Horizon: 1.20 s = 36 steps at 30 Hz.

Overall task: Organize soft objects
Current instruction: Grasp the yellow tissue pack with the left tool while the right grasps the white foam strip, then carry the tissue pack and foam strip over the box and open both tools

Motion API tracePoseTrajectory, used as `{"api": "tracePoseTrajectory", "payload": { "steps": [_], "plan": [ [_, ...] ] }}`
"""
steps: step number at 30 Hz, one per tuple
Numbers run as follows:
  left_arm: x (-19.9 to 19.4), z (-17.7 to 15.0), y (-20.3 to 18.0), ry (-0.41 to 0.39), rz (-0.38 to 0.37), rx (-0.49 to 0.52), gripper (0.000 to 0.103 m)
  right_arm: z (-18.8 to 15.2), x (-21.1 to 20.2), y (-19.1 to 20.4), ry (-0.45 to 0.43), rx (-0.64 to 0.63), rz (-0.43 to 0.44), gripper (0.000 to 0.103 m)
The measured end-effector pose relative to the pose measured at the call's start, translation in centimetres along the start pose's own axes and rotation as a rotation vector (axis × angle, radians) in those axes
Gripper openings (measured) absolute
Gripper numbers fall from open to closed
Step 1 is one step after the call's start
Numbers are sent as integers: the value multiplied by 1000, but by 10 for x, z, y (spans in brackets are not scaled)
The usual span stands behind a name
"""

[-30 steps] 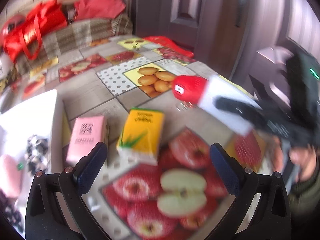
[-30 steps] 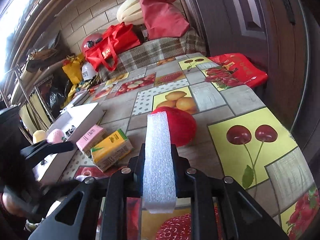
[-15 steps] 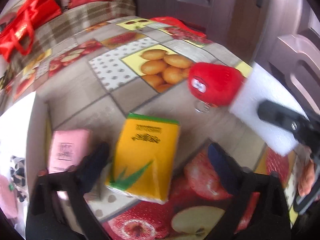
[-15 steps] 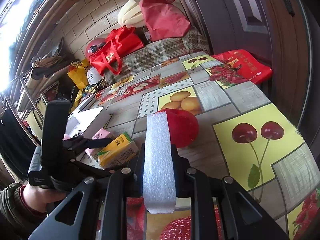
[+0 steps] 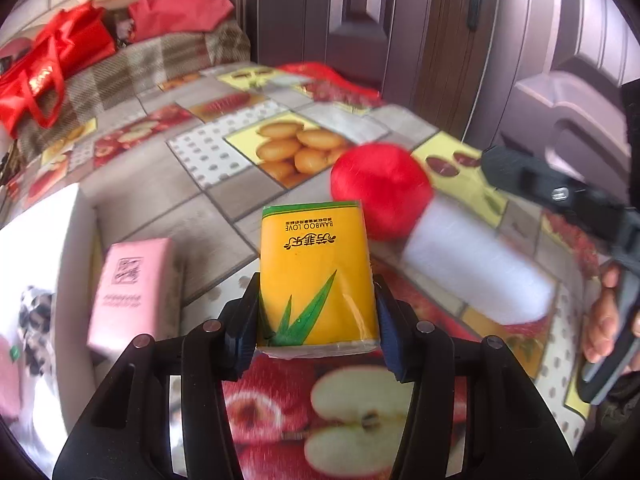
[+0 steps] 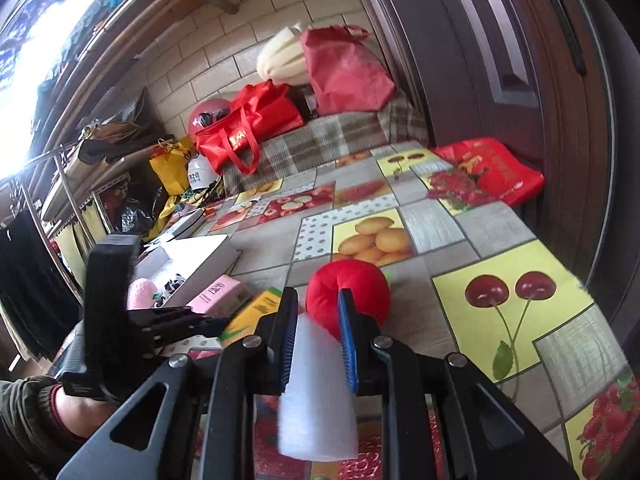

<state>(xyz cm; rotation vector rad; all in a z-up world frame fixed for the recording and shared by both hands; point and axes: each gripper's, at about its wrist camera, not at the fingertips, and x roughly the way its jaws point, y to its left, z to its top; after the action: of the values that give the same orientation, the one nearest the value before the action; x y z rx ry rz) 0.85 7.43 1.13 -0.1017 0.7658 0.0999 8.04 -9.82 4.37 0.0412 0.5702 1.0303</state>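
Two tools | left (image 5: pixel 318 312) clamping yellow tissue pack (image 5: pixel 316 276) | right (image 6: pixel 318 322) gripping foam (image 6: pixel 316 392)

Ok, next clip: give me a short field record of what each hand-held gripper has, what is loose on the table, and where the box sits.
left hand-held gripper: jaws just closed on yellow tissue pack
right hand-held gripper: shut on white foam piece
loose on table: pink tissue pack, red plush
white box: beside the pink pack, soft items inside
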Motion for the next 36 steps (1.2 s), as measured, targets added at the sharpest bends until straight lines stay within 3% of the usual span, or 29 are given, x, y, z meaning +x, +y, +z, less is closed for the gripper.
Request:
{"api": "tracePoseTrajectory", "payload": {
  "steps": [3, 4, 6, 7, 8, 13, 16, 18, 19, 21, 23, 27, 29, 31, 36],
  "plan": [
    [-10, -8, 1, -19, -7, -15, 50, -1, 4, -2, 48, 3, -12, 21],
    [-12, -9, 2, -24, -12, -20, 50, -2, 3, -1, 61, -1, -20, 27],
    [-21, -11, 2, -65, -9, -29, 50, -5, 2, 1, 77, -9, -30, 69],
    [-26, -12, 3, -87, -10, -35, 50, -7, 1, 4, 89, -16, -24, 98],
    [-31, -13, 4, -104, -14, -45, 50, -9, 1, 6, 104, -25, -16, 103],
    [-52, -21, 11, -166, -19, -96, 50, -26, 28, 31, 266, -129, -88, 103],
    [-67, -25, 17, -207, -11, -122, 50, -33, 42, 50, 321, -221, -142, 100],
    [-77, -27, 20, -236, 1, -129, 50, -38, 50, 60, 355, -289, -178, 75],
    [-82, -29, 21, -250, 10, -128, 51, -42, 56, 64, 376, -323, -206, 52],
    [-94, -34, 23, -281, 40, -113, 51, -44, 54, 68, 370, -355, -200, 52],
    [-107, -44, 24, -315, 88, -92, 51, -44, 46, 72, 331, -365, -170, 51],
    [-135, -67, 35, -398, 195, -77, 51, -21, 0, 77, -2, -300, -93, 51],
    [-144, -76, 42, -433, 244, -77, 51, -14, -11, 77, -117, -250, -94, 51],
    [-149, -82, 46, -441, 285, -70, 51, -13, -8, 78, -168, -226, -116, 51],
    [-153, -92, 57, -427, 293, -74, 51, -17, 7, 79, -149, -210, -137, 52]
  ]
}}
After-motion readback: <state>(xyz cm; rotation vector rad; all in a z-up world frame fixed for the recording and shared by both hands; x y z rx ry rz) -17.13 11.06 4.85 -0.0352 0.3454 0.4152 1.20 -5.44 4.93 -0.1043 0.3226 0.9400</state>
